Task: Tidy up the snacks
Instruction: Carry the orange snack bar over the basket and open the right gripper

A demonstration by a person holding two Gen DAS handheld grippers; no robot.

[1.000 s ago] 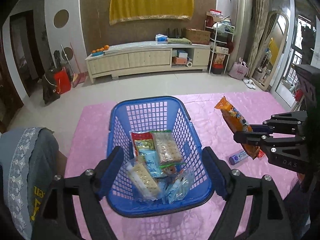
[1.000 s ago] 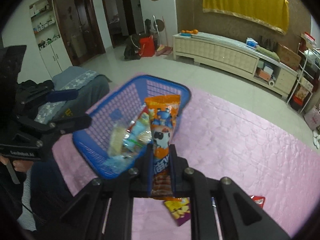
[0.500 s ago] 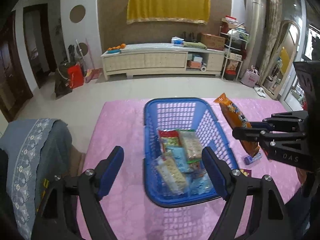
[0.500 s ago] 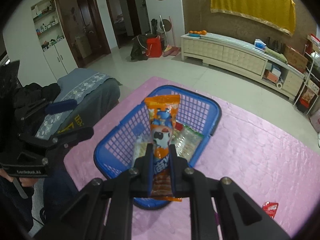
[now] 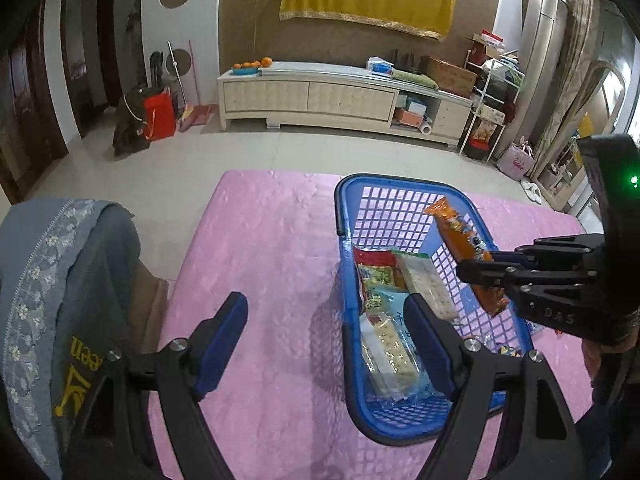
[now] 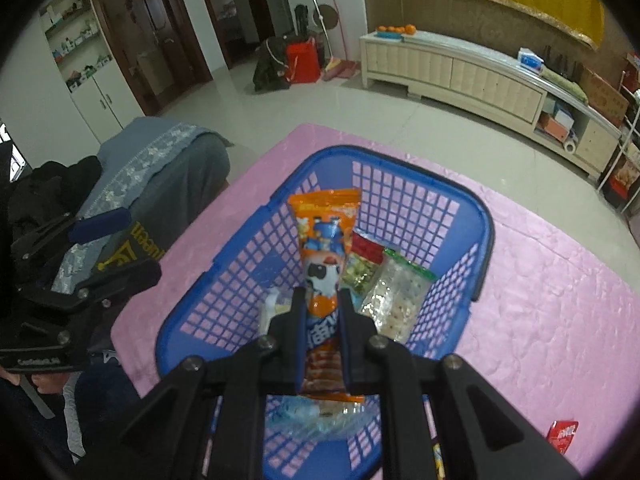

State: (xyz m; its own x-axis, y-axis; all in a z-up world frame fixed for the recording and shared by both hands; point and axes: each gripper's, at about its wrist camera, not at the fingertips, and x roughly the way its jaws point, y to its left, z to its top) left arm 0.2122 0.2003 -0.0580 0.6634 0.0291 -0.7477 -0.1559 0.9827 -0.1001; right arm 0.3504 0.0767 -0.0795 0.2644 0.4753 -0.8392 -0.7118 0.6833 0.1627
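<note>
From the left wrist view, the left gripper (image 5: 326, 322) hangs over the pink cloth (image 5: 264, 248) with its blue-padded fingers spread wide and nothing between them; one pad overlaps the near left wall of the blue basket (image 5: 348, 392). The basket sits toward the right side of the cloth, already holding a cracker pack (image 5: 426, 284), a second cracker pack (image 5: 386, 354) and a green-and-red packet (image 5: 374, 270). The right gripper (image 5: 474, 270) reaches in from the right, its fingers pinched on the lower part of the orange snack packet (image 5: 460, 236), which hangs tilted above the basket's right wall.

From the right wrist view, the right gripper (image 6: 323, 312) is closed tight on the orange snack packet (image 6: 326, 248), the packet standing up out of the fingers directly over the basket (image 6: 482, 240) interior. Another red packet (image 6: 562, 434) lies on the cloth near its right edge, outside the basket.

To do the drop well, I would lower the packet further, well inside the rim and toward the bare patch along the left wall, then open the fingers fully so the slick wrapper slides free rather than catching on a pad. The left gripper seems best kept clear, or steadying the rim if the basket shifts.
</note>
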